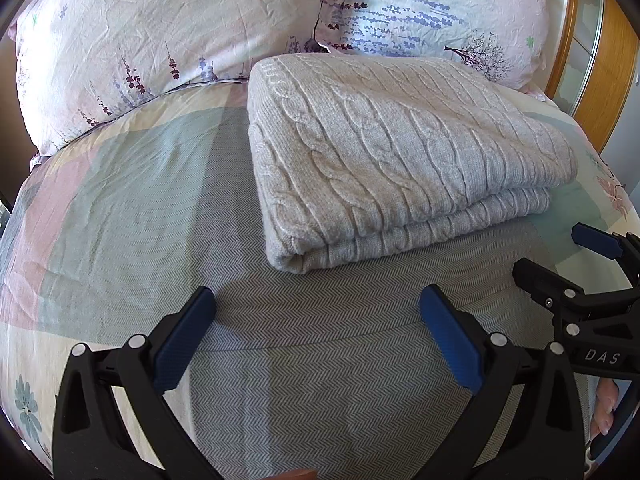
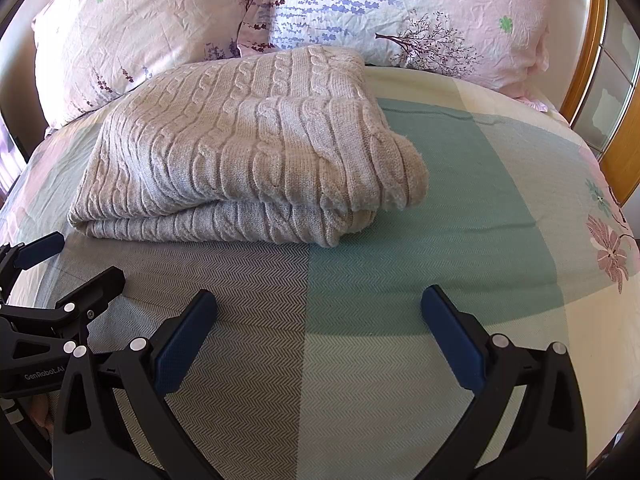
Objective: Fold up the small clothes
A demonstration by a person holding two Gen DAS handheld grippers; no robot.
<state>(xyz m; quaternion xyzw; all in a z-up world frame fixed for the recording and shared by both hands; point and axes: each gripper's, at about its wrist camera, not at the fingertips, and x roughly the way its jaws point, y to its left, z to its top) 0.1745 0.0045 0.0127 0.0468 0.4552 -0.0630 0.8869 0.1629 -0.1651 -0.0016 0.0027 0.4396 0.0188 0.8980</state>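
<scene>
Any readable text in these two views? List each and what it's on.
"DAS" – white letters on the black body of the right claw, seen from the left wrist view; possibly cut off.
"GenRobot.AI" – white print on the black body of the left claw, seen from the right wrist view.
No legible text on the folded sweater, pillows or bedsheet.

Cable-knit wool sweater (image 1: 392, 152) on matt herringbone-weave cloth bedspread (image 1: 320, 340).

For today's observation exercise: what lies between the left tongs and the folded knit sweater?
Only bare bedspread: a grey herringbone stretch separates the open left tongs from the folded sweater, with nothing on it. The left wrist view shows this best.
</scene>
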